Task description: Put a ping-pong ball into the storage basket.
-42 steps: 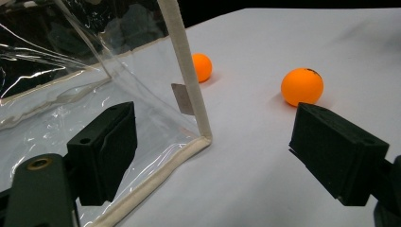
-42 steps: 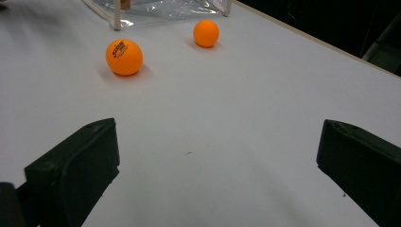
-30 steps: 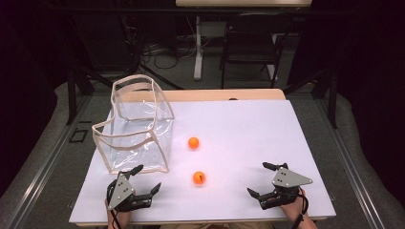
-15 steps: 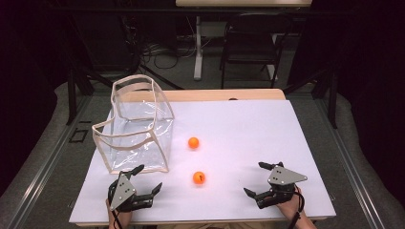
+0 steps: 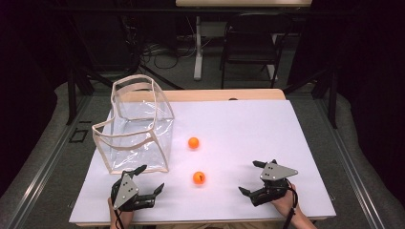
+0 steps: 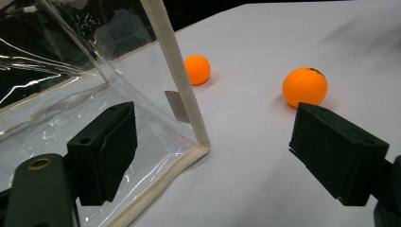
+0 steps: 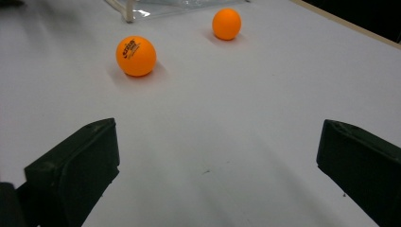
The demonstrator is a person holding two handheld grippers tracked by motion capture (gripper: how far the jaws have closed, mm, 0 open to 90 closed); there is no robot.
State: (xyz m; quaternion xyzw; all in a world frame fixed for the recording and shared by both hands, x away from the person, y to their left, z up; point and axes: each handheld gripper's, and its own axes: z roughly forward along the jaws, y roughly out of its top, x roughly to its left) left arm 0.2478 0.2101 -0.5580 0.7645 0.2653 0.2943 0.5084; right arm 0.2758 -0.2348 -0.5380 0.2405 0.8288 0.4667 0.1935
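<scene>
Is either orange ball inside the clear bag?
No, both orange balls lie on the white table, outside the clear bag.

A dark chair [image 5: 248, 45] stands beyond the white table [image 5: 296, 143], near floor cables [image 5: 157, 52].

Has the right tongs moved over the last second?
Yes, slightly: the right tongs has drifted toward the table's near edge, away from the near orange ball.

Two hand-held grippers low at the near edge

The black left gripper [image 5: 149, 180] and black right gripper [image 5: 251, 178], each gripped by a hand, hold their jaws spread wide, angled inward.
</scene>
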